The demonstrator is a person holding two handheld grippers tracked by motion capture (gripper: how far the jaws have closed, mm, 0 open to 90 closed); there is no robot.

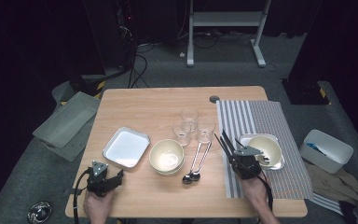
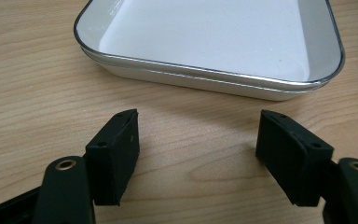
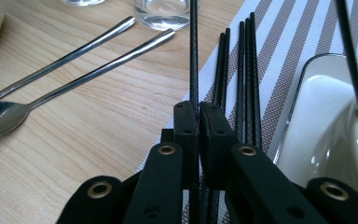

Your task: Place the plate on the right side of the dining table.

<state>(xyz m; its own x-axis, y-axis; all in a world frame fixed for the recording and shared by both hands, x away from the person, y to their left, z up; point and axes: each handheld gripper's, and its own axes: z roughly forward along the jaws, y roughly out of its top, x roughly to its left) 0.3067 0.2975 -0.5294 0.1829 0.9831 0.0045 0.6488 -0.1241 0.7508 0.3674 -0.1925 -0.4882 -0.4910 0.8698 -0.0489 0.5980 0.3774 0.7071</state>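
Right now a single black chopstick [image 3: 194, 51] is pinched between the right tongs [image 3: 198, 114], jaws clenched on it, its shaft running up the centre of the right gripper view. Four more chopsticks [image 3: 242, 70] lie just right of it on the striped placemat [image 3: 284, 42]. At lower right of the high view, a cream bowl [image 1: 266, 148] sits in a square tray [image 1: 242, 140] on that mat, with another stick leaning in it. Two spoons [image 1: 195, 161] lie on the surface [image 1: 158, 107] at centre, three glasses [image 1: 189, 123] above them, a stack of cream bowls [image 1: 167, 156] to their left. An empty white tray [image 1: 126, 147] is centre left. Left tongs [image 1: 114, 179] rest at lower left, jaws released and wide apart, nothing between them, pointing at that tray. Both hands come in from the bottom edge, right hand [image 1: 254, 186] on the mat.
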